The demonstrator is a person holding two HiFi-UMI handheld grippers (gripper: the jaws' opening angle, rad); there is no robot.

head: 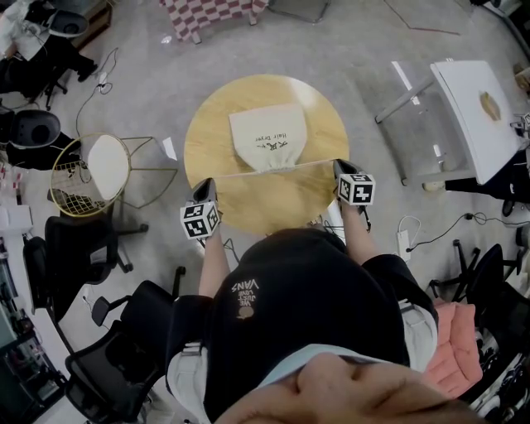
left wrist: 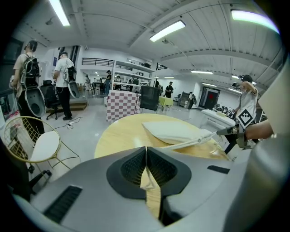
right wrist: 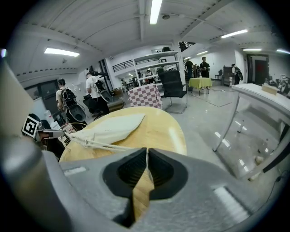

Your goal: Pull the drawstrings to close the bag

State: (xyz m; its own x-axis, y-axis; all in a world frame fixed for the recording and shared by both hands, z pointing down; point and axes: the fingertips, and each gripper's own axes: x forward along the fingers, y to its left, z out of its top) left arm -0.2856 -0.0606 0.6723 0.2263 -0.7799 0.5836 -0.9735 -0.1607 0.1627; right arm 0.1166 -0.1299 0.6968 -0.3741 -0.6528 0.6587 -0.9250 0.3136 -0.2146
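Observation:
A cream drawstring bag (head: 269, 137) lies flat in the middle of the round wooden table (head: 248, 211), its gathered mouth toward me. A thin white drawstring (head: 273, 170) runs in a taut line from the mouth out to both sides. My left gripper (head: 207, 184) is at the table's near left edge, shut on the left end of the drawstring (left wrist: 186, 142). At the near right edge my right gripper (head: 339, 166) is shut on the right end of the drawstring (right wrist: 104, 145). In both gripper views the jaws meet in a closed seam, with the bag (left wrist: 174, 131) (right wrist: 111, 127) beyond.
A gold wire chair (head: 95, 170) with a white seat stands left of the table. Black office chairs (head: 79, 248) crowd the near left. A white and glass table (head: 472, 108) stands at the right. A checked cloth table (head: 211, 12) is beyond. People (left wrist: 65, 84) stand far off.

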